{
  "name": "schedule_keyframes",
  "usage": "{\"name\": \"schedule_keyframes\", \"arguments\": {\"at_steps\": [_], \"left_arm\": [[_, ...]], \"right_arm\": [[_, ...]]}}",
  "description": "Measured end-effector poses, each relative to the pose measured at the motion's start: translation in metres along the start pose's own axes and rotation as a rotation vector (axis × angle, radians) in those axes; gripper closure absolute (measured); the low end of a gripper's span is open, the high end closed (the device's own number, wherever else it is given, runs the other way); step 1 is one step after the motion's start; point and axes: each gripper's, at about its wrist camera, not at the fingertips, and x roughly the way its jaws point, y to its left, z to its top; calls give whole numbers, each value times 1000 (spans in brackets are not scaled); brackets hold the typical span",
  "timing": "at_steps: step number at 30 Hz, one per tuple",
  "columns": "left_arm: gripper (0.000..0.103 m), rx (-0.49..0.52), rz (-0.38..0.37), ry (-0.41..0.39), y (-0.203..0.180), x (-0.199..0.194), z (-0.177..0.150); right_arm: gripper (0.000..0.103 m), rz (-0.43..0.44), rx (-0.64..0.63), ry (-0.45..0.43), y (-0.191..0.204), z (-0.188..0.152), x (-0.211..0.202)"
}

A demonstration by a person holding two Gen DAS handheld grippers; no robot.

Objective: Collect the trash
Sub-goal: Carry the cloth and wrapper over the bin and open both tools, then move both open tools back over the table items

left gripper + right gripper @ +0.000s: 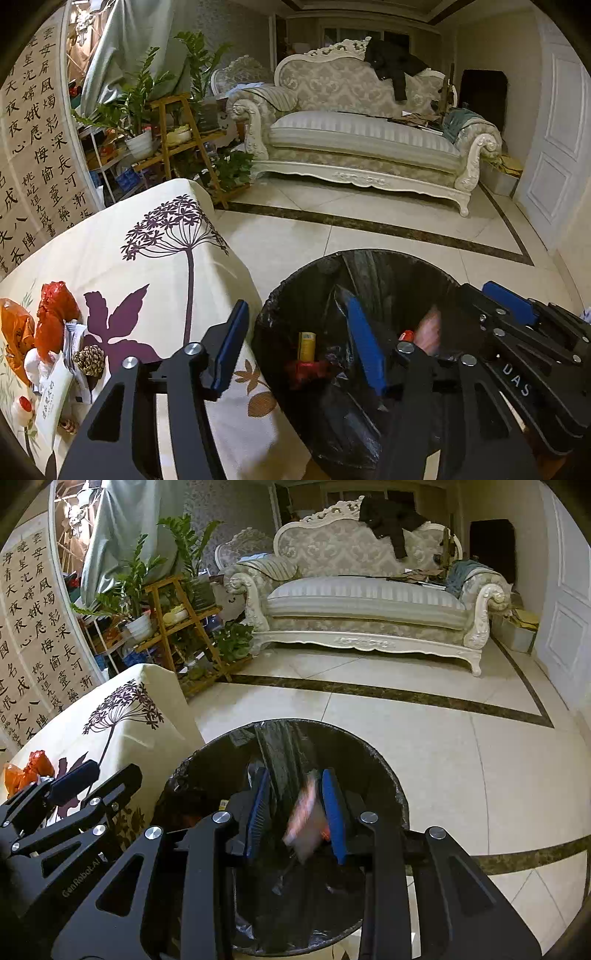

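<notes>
Both tongs hang over the bin (400,805), the left tongs (299,350) open and empty. The right tongs (295,812) are parted, a blurry wrapper (304,823) loose between them. Looks light and crinkly; pinch its flat middle.

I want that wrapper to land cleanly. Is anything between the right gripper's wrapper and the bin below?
Nothing visible: the blurred wrapper sits between the right gripper's parted fingers, directly over the open bin, whose mouth is unobstructed.
</notes>
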Motion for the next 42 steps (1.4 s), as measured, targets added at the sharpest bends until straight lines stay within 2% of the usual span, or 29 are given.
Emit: {"name": "schedule_keyframes", "arguments": {"at_steps": [2,4,8,10,15,23,33,42], "left_arm": [[43,-9,-1,2,3,0,1],[41,-13,0,0,3,0,2],[35,-19,3,-7,6,-2,3],[32,-33,2,-10,11,-6,4],[29,-62,16,-25,25,-17,4],[27,-129,67,-31,67,-43,-7],[25,-205,164,-49,128,-86,-33],[25,-287,277,-20,193,-108,-69]], "right_arm": [[71,-6,5,-3,-1,0,-1],[64,-15,10,-10,-4,1,-4],[61,-29,18,-15,-6,0,-7],[55,-35,20,-16,-7,1,-8],[53,-37,18,-18,-6,0,-11],[47,-6,-8,-18,17,-3,-22],[46,94,-100,4,79,-14,-33],[46,194,-223,28,151,-30,-42]]}}
